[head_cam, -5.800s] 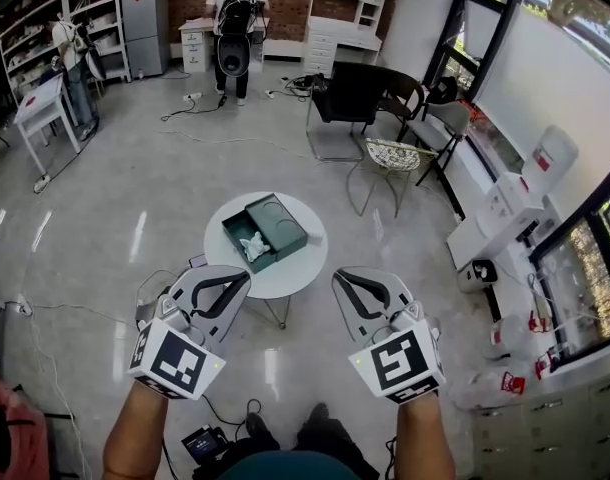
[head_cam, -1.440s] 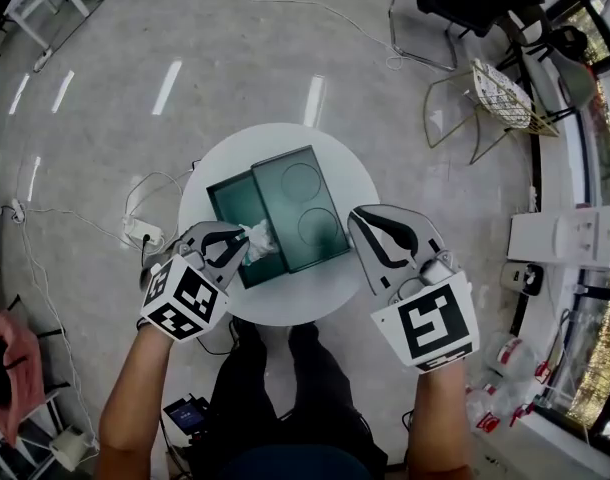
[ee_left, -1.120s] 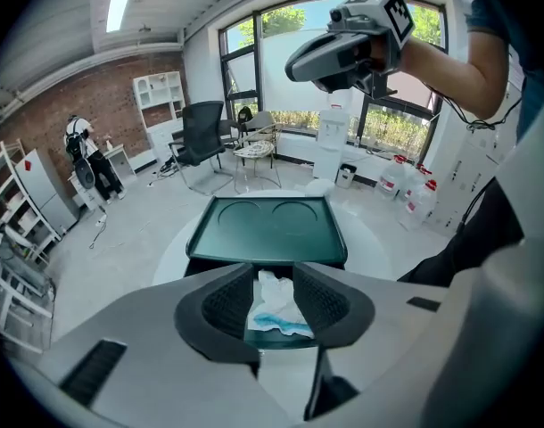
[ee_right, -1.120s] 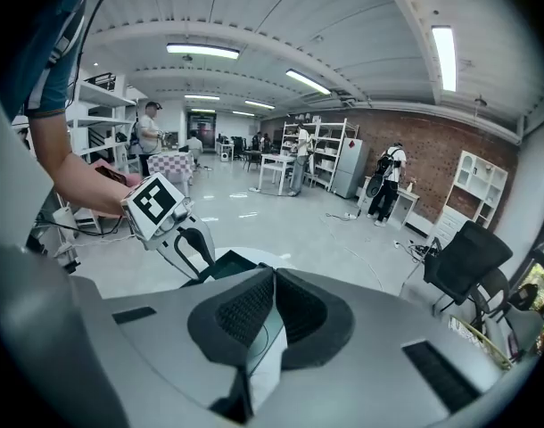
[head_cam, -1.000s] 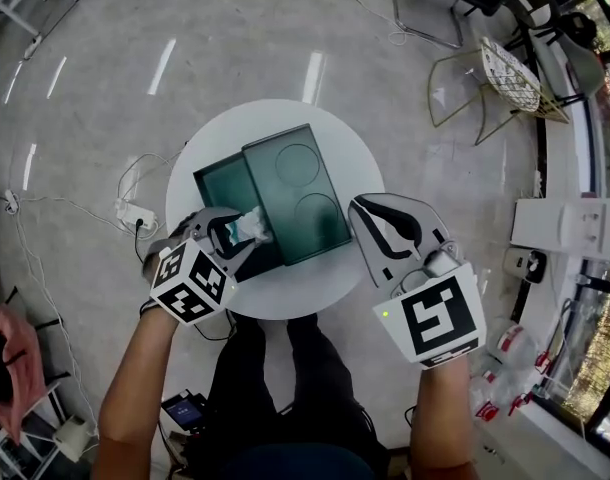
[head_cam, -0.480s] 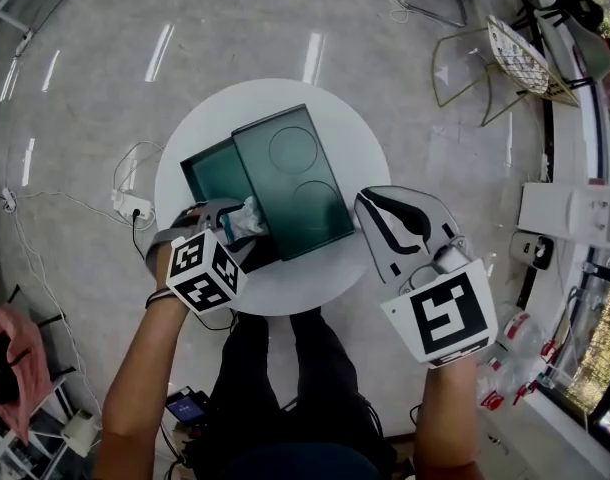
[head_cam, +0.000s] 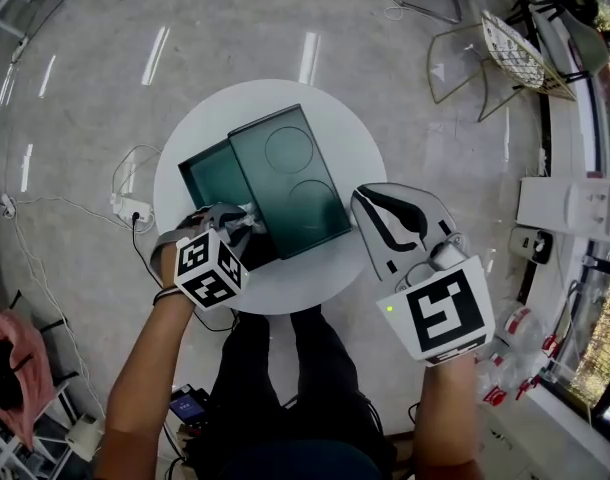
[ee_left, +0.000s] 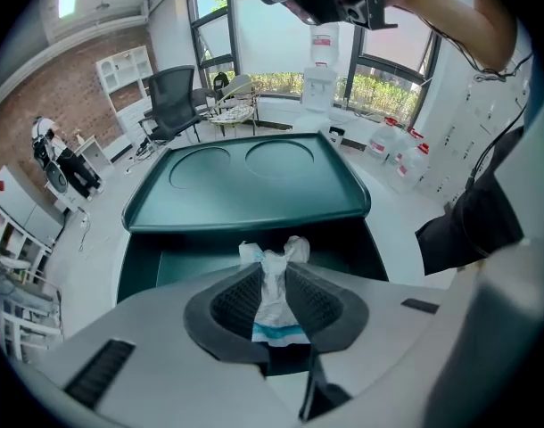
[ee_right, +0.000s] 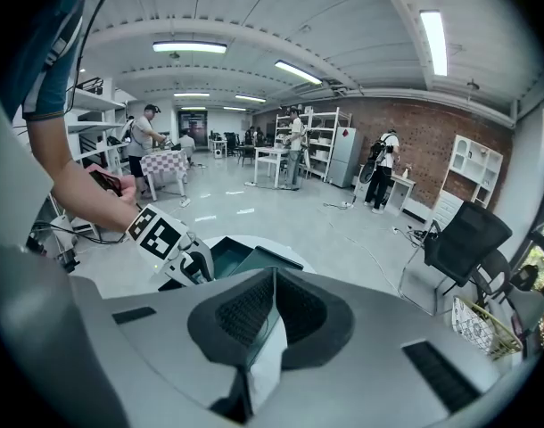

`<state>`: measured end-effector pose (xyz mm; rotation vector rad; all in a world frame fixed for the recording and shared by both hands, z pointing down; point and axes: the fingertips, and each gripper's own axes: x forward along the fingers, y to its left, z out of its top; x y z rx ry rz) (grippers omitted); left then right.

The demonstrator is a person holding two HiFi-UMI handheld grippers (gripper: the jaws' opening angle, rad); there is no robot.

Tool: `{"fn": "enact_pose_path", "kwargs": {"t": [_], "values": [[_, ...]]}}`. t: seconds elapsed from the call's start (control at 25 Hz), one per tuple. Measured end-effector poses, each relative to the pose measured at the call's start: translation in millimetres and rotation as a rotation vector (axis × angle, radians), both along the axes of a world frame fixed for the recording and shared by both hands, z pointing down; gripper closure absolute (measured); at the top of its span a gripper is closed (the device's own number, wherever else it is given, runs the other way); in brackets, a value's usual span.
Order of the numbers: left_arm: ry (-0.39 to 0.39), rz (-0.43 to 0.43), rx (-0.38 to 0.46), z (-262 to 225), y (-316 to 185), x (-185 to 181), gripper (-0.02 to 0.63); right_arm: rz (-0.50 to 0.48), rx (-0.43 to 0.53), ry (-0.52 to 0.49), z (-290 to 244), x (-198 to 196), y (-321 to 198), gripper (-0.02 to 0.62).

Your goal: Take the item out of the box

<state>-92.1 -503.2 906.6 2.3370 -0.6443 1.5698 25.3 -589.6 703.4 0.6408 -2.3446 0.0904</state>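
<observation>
Left claw [ee_left: 274, 269] closing on packet [ee_left: 274, 312], long axis along jaws, pointing toward box [ee_left: 245, 190]; right claw [ee_right: 274, 276] closed.

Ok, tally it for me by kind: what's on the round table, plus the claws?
Green box: 1
Green lid, slid partway off: 1
White packet: 1
Claws: 2 (left claw closing on the packet; right claw shut, empty)
Total: 5

The lid [head_cam: 285, 178] covered the right of the box [head_cam: 210, 173], open strip at left, its near end blocked by the left gripper [head_cam: 247, 218], jaws closing on the white item [ee_left: 272, 283], table [head_cam: 315, 268] lay bare near right.
</observation>
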Motion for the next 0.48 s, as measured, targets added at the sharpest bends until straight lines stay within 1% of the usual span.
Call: {"fn": "enact_pose_path", "kwargs": {"t": [0.2,0.48], "values": [[0.020,-0.019,0.009,-22.8,11.6,-9.2,0.546,-0.008,0.018,-0.002,-24.9,-14.9,10.9,0.555],[0.044,-0.064,0.087,-79.8,6.1,-38.8,0.565,-0.026,0.068,-0.008,-69.0,-45.6,18.4,0.555]]}}
